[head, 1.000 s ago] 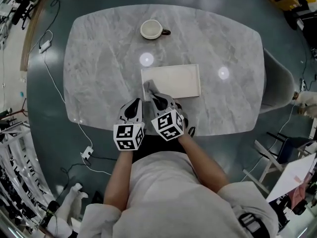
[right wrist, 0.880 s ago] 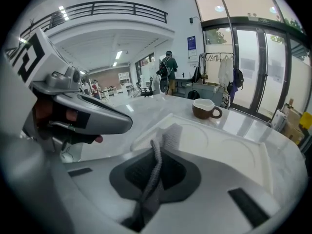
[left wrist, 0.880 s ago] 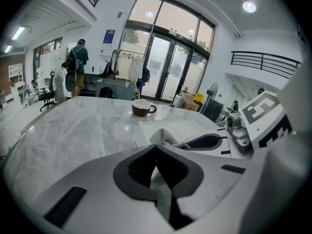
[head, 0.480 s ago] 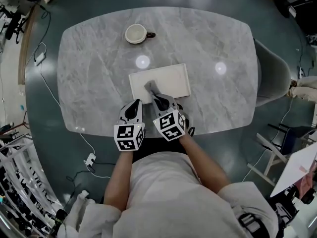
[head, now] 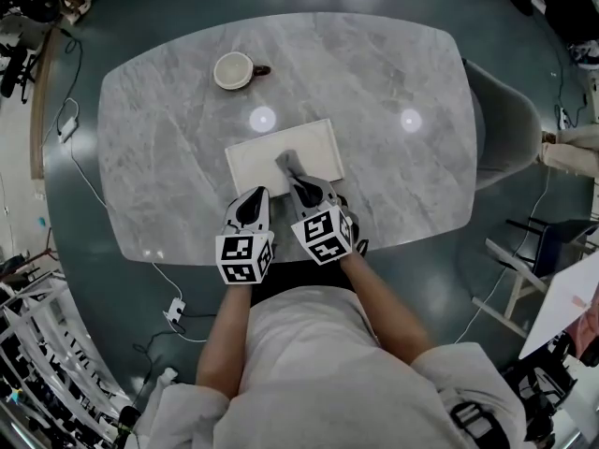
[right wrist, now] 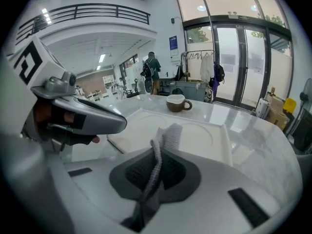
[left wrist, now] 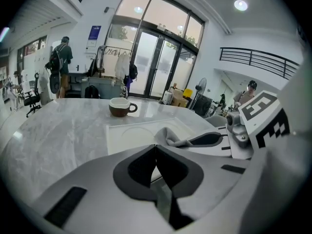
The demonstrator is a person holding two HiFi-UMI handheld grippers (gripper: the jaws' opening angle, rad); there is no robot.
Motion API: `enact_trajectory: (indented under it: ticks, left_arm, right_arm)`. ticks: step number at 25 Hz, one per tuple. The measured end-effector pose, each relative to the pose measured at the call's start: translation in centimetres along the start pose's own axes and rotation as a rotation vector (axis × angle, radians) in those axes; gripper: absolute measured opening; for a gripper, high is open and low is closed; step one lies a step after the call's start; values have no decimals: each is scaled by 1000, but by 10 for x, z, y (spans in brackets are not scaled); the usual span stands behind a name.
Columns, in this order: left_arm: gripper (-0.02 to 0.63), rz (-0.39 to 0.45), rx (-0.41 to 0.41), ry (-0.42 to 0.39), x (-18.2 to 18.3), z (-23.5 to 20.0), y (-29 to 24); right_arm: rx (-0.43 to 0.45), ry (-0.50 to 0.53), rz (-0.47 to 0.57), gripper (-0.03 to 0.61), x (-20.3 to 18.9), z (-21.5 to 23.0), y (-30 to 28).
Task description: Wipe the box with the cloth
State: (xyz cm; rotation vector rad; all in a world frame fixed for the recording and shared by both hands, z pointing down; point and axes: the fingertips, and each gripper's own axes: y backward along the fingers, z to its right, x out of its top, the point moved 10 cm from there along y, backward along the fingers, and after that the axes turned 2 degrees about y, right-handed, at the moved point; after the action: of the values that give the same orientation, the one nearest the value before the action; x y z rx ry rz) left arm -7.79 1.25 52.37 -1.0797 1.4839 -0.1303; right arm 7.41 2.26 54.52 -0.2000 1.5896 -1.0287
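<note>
- Right gripper (right wrist: 157, 155): jaws clamped on the one grey cloth (right wrist: 170, 133), whose free end lies on the box.
- Left gripper (left wrist: 156, 147): jaws together, empty, just beside the box's near edge.
- One white box (head: 257, 157) sits mid-table (head: 374, 92), with one cup (head: 233, 69) beyond it.

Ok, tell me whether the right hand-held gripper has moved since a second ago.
Yes. In the head view the right hand-held gripper, shut on the cloth, has gone rightward along the box, from its left edge to about its middle.
</note>
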Motion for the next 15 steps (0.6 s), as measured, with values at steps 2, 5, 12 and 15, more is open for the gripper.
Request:
enact_trajectory:
  ticks: [2, 5, 12, 15]
  left_arm:
    - [23, -2, -7, -6, 1, 5, -2]
    - [23, -3, -19, -14, 3, 9, -5]
    - [23, -10, -43, -24, 5, 20, -16]
    - [23, -12, -51, -28, 5, 26, -20]
  right_arm:
    - [-11, -1, -2, 34, -2, 5, 3]
    - [-28, -8, -2, 34, -4, 12, 7]
    - [-68, -30, -11, 34, -9, 31, 13]
    - [-80, -30, -19, 34, -13, 39, 17]
